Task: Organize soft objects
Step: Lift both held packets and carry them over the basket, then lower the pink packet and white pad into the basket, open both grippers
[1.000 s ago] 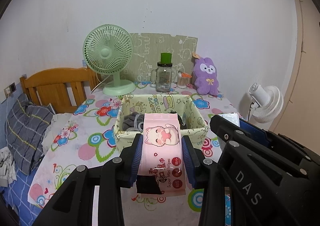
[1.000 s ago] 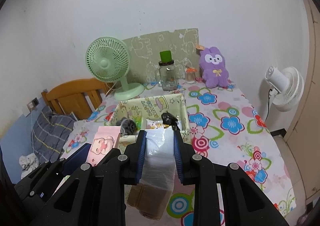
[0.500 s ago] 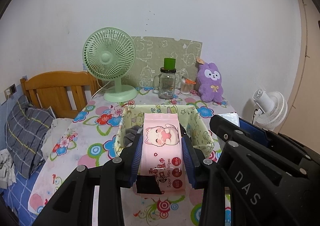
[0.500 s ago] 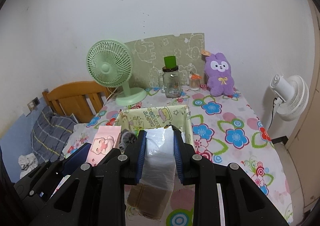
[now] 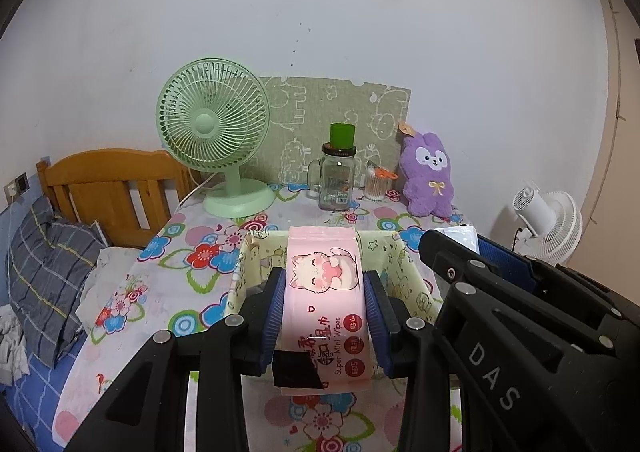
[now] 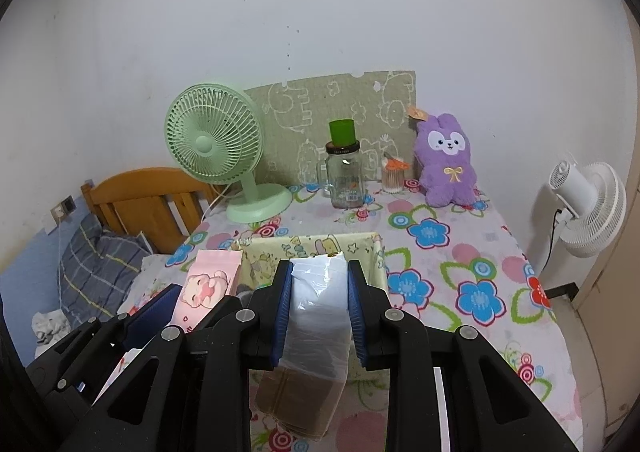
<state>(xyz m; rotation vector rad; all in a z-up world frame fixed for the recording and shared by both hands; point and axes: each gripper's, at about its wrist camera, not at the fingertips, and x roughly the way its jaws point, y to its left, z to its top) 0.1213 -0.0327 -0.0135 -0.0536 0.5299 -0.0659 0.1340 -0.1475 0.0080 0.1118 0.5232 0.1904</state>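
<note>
left gripper point(image 5: 325, 310): pads pressed on both long sides of the pink wipes pack point(image 5: 325, 292); I have it pinched across its width, near mid-length.

right gripper point(image 6: 319, 310): pads clamped on the clear plastic bag point(image 6: 318, 316), which holds a brown folded stack at its lower end; the jaws stand nearly together, so the bag has crushed down thin.

wipes pack, position: held in the air over the near part of the fabric bin point(image 5: 416, 284), printed face up, far end reaching toward the bin's back wall.

bag, position: held over the near rim of the same bin, lower end hanging below my pads above the floral tablecloth point(image 6: 460, 252).

wipes pack, handling (judged): soft, moist filling in slick film; moderately light, yields under the pads but keeps its slab shape. A side grip at mid-length seems right; gripped by an end, it would likely sag.

bag, handling (judged): very light, limp, slippery film. Contents sit low, so the stack could slide within the film. Better taken lower, around the stack itself.

bin contents: mostly hidden behind both packs; cannot tell the free space.

risk (judged): film slipping from the pads on release over the bin's soft, floppy walls.
</note>
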